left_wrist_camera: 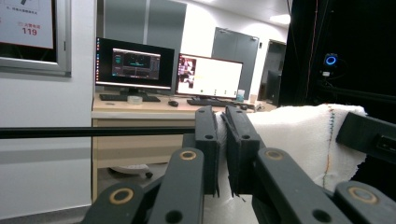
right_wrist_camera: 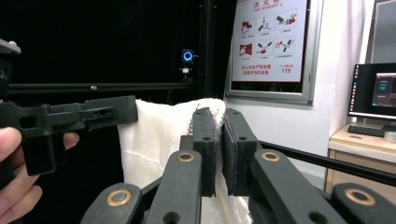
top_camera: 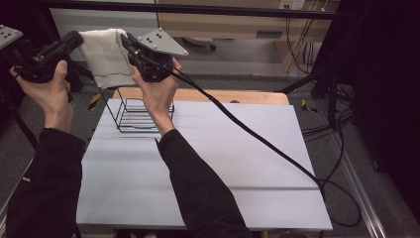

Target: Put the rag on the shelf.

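Observation:
A white towel (top_camera: 104, 57) with a thin coloured stitch line hangs stretched in the air beyond the table's far left corner. My left gripper (top_camera: 78, 38) is shut on its upper left corner and my right gripper (top_camera: 126, 41) on its upper right corner. In the left gripper view the jaws (left_wrist_camera: 222, 122) pinch the towel's edge, and the cloth (left_wrist_camera: 299, 135) spreads to the right toward the other gripper (left_wrist_camera: 369, 135). In the right gripper view the jaws (right_wrist_camera: 217, 120) clamp the towel (right_wrist_camera: 156, 135), with the left gripper (right_wrist_camera: 70, 119) and a hand (right_wrist_camera: 14, 186) beyond it.
A black wire basket (top_camera: 141, 116) stands on the white table (top_camera: 208, 163) at the far left, below the towel. The right gripper's cable (top_camera: 257, 139) trails across the table to the right edge. Desks with monitors (left_wrist_camera: 135, 63) stand behind.

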Motion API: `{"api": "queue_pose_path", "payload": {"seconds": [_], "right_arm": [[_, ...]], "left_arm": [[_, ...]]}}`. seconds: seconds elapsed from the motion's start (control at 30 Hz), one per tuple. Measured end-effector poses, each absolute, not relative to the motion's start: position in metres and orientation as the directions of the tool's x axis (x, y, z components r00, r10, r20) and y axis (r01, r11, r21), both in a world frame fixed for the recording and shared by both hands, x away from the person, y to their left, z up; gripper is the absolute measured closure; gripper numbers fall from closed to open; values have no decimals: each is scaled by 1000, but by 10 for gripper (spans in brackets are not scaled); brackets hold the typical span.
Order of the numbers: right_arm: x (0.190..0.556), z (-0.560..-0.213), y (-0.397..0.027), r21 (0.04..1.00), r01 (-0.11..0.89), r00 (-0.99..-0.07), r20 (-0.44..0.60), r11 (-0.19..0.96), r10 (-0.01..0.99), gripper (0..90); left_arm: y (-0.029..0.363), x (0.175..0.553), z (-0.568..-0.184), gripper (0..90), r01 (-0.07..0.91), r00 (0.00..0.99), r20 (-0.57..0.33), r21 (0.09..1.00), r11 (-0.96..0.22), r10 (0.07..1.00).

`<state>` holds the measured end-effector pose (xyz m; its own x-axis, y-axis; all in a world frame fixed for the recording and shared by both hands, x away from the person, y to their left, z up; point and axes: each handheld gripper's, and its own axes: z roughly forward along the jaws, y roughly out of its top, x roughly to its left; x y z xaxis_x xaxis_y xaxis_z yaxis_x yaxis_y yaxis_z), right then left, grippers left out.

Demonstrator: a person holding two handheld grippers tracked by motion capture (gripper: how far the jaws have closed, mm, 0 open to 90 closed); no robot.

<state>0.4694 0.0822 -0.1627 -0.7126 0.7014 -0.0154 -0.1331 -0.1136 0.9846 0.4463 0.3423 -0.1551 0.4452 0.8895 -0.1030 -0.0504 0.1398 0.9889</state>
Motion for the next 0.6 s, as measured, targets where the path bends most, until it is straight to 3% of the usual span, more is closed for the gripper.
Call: {"api": "queue_pose_path", "payload": {"seconds": [0.6], "right_arm": [[501, -159, 86, 989, -96, -698, 14, -113, 716, 850]], "left_arm": [[341, 482, -145, 841, -13, 422, -105, 993, 121, 901]]}}
